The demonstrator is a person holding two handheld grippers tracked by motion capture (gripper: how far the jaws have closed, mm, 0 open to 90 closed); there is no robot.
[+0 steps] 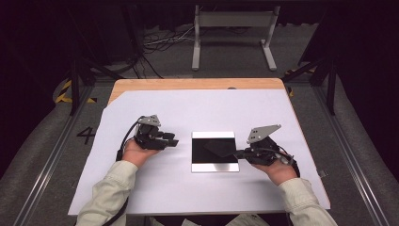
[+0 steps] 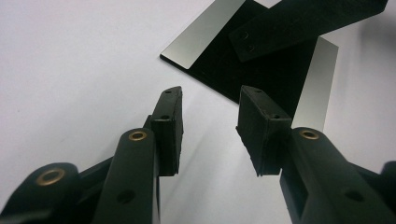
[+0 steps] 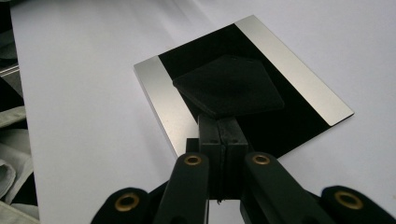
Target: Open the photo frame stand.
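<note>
A flat square plate [image 1: 214,166] with a black middle and silver strips along two sides lies on the white sheet at the table's centre. My right gripper [image 1: 237,153] reaches in from the plate's right and is shut on the corner of a thin black square pad [image 3: 231,86], which hovers flat and turned cornerwise over the plate's [image 3: 289,70] black middle. My left gripper [image 1: 175,140] rests just left of the plate, jaws open with nothing between them. In the left gripper view its fingertips [image 2: 210,100] point at the plate's [image 2: 201,35] near corner, with the right gripper's finger [image 2: 299,23] beyond.
A white sheet [image 1: 155,183] covers most of the wooden table [image 1: 188,84], whose bare far edge shows. Beyond the table stand a metal frame [image 1: 233,28] and loose cables [image 1: 160,42] on the floor. Both sleeved forearms enter from the bottom edge.
</note>
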